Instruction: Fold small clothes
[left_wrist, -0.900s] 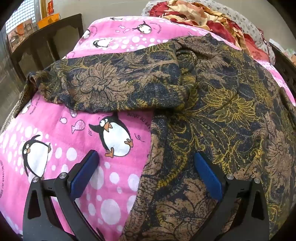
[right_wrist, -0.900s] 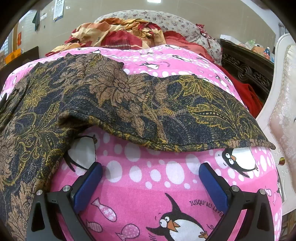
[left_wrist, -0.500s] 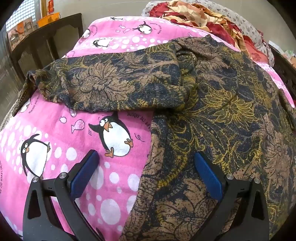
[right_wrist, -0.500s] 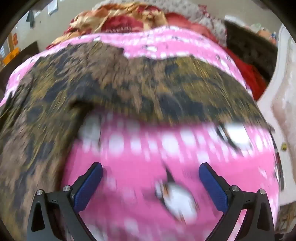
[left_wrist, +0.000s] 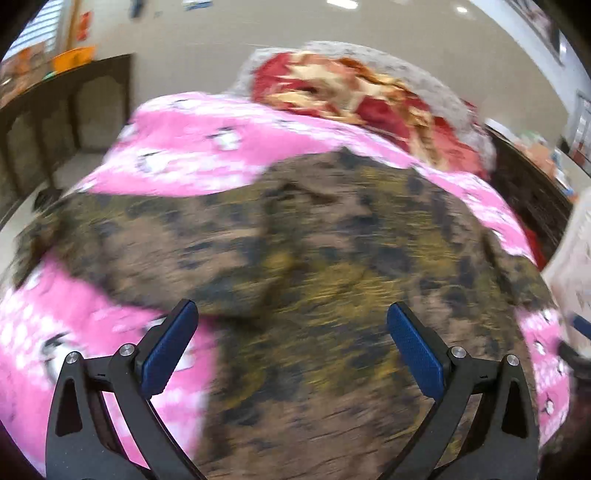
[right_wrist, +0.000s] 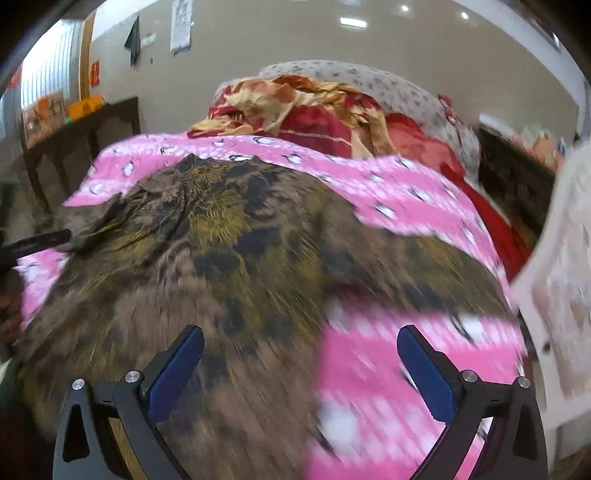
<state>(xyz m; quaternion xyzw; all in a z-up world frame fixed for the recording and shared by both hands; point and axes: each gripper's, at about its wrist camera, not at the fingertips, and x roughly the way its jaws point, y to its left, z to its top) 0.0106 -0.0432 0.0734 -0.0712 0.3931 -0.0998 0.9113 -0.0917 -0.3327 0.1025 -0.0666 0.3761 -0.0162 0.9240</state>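
Pink penguin-print bed sheet (right_wrist: 406, 206) carries brown-gold floral garment (right_wrist: 229, 258), spread flat for folding; left gripper (left_wrist: 291, 343) & right gripper (right_wrist: 299, 363) both wide apart, empty.

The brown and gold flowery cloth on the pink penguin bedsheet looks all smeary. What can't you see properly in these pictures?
- Left wrist view: the brown and gold flowery cloth has its pattern and folds smeared by motion blur.
- Right wrist view: the penguins on the pink penguin bedsheet are blurred near the camera.
- Both views: the cloth's near edge is cut off by the bottom of the picture, behind the black-and-blue fingers.
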